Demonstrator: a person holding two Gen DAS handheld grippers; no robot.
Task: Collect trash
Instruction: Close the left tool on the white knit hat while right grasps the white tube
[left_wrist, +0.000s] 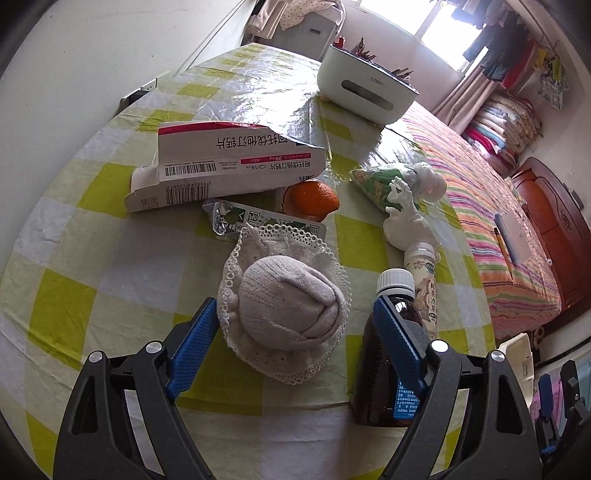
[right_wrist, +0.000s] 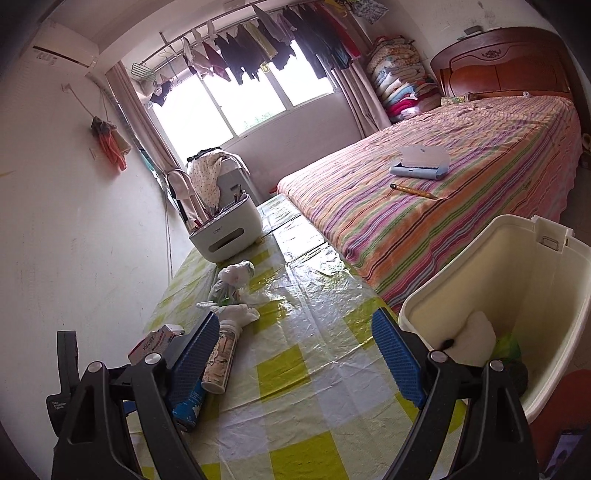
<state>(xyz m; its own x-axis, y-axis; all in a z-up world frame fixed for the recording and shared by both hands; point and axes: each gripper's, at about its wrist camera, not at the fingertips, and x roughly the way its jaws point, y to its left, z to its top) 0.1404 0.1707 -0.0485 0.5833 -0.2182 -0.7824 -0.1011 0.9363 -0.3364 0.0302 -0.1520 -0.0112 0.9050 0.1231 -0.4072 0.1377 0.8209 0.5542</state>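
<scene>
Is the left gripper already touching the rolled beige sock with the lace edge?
Apart. In the left wrist view, tablecloth shows between the left gripper's left pad and the rolled sock; the right pad stands clear of it, before the brown bottle.

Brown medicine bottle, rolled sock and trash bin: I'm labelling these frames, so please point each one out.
Brown medicine bottle (left_wrist: 376, 354): left wrist view, on its dark glass body.
Rolled sock (left_wrist: 286, 299): left wrist view, on the middle of the bundle.
Trash bin (right_wrist: 517, 288): right wrist view, on its bare inner wall.
</scene>
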